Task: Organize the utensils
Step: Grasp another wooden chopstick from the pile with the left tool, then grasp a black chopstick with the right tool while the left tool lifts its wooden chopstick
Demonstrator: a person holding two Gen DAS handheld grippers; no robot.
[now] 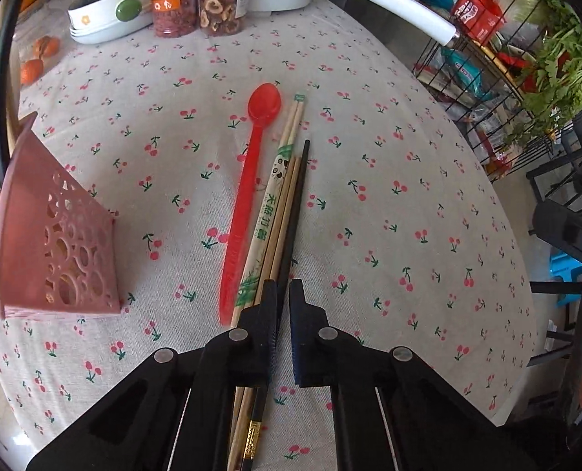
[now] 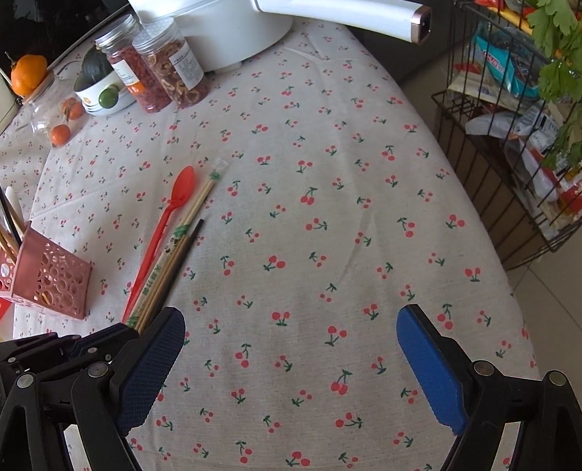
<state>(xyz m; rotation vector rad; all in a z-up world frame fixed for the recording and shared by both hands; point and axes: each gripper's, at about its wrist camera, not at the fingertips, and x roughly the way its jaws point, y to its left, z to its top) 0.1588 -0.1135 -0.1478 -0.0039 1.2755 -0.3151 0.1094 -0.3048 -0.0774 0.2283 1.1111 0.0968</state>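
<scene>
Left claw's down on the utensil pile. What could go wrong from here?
1. The left claw is shut on the black chopstick, which touches the bamboo chopsticks; lifting may drag them along.
2. It grips near one end, so the chopstick may tilt or slip.
3. The pink holder already holds sticks; a tilted chopstick could catch on them.

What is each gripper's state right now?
Left gripper: closed on the black chopstick.
Right gripper: open, holding nothing.
</scene>
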